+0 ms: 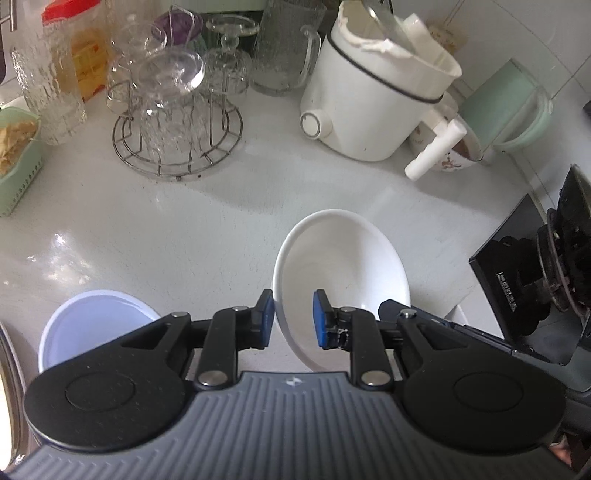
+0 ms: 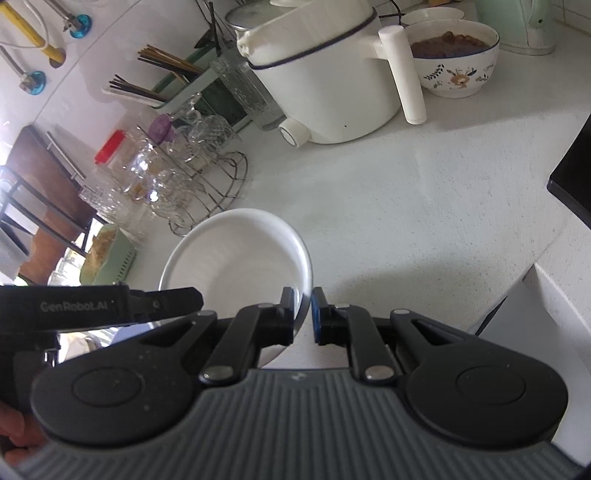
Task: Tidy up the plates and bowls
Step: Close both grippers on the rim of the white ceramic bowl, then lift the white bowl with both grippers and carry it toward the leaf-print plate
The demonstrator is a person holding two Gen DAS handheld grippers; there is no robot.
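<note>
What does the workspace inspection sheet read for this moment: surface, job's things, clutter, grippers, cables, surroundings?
Surface: white counter, glossy.
Job's things: white bowl, tilted, held at its rim; pale blue dish, partly hidden behind the left gripper.
Clutter: wire rack of glasses; white pot; floral bowl with dark food; green basket.
Grippers: right gripper shut on the white bowl's rim; left gripper straddles the opposite rim, jaws apart.
Cables: white cord against the wall.
Surroundings: tiled wall; chopstick holder.
</note>
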